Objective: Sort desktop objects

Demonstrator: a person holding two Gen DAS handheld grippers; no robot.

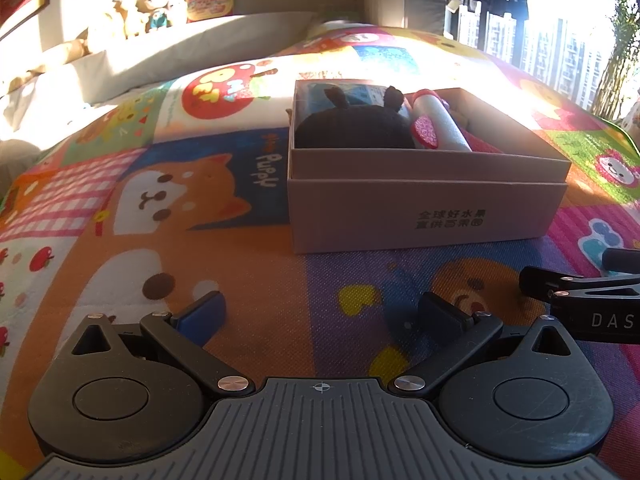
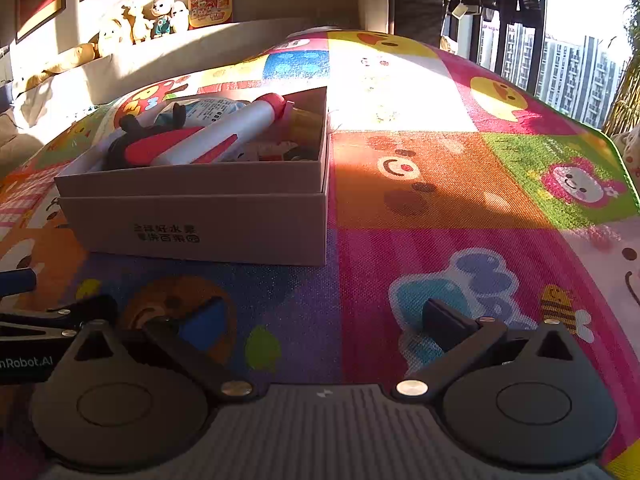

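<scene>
While both grippers gape, box (image 1: 424, 208) ahead, beyond fingertips.

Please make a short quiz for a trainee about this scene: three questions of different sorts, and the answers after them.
1. True or false: the left gripper holds the white tube.
2. Multiple choice: the dark plush toy lies (A) on the play mat, (B) inside the cardboard box, (C) on the sofa.
3. Fill in: the fingers of the right gripper stand ____ with nothing between them.

Key: 1 false, the tube lies in the box; 2 B; 3 open.
</scene>
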